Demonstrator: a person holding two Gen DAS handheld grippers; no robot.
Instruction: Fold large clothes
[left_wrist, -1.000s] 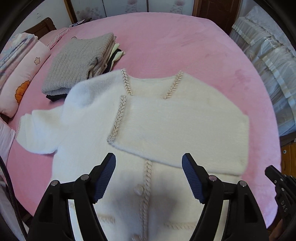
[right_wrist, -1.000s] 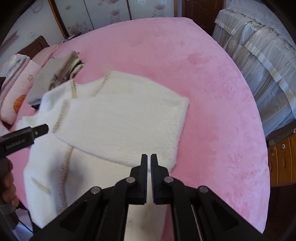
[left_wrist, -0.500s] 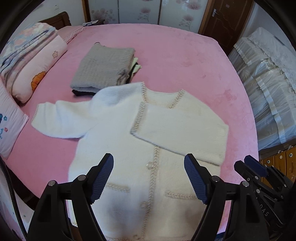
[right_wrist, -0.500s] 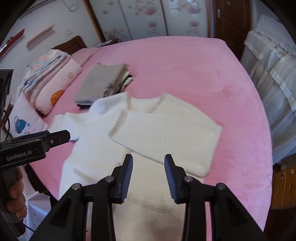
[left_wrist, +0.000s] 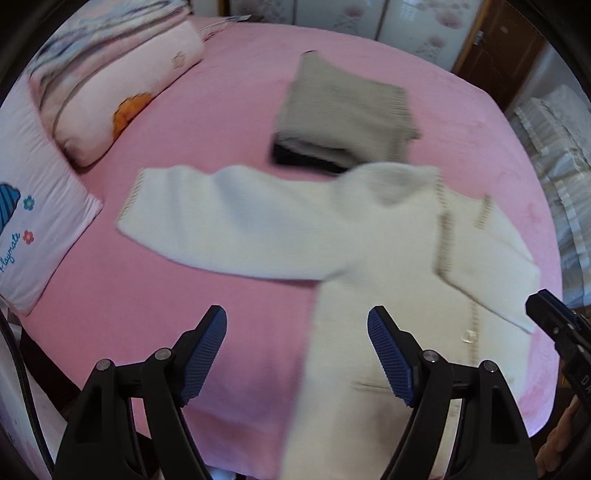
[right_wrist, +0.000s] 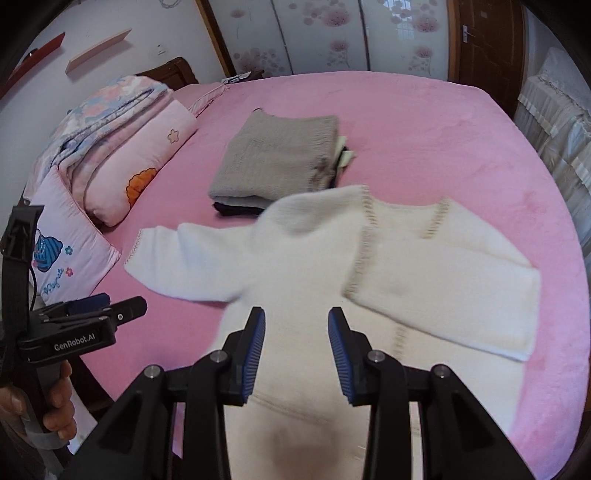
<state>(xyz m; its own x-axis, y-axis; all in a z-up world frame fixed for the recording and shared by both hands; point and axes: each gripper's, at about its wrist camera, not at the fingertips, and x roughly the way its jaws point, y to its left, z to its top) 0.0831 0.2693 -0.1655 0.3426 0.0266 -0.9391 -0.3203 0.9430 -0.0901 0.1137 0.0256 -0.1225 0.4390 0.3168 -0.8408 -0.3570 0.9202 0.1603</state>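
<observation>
A white fluffy cardigan (right_wrist: 325, 273) with beige braided trim lies flat on the pink bed (right_wrist: 424, 122). Its right sleeve is folded across the chest (right_wrist: 443, 291); its left sleeve (right_wrist: 192, 258) stretches out to the left. In the left wrist view the cardigan (left_wrist: 388, 266) shows with the outstretched sleeve (left_wrist: 221, 221). My left gripper (left_wrist: 297, 354) is open and empty, above the bed below that sleeve. My right gripper (right_wrist: 297, 354) is open and empty, above the cardigan's lower body.
A stack of folded clothes with a grey knit on top (right_wrist: 277, 158) sits behind the cardigan. Pillows and a folded quilt (right_wrist: 122, 140) lie along the left. A white-covered piece of furniture (right_wrist: 554, 122) stands at the right bed edge.
Both grippers have pulled back and swung left. My right gripper went from shut to open. The left view now centres on the outstretched sleeve.
</observation>
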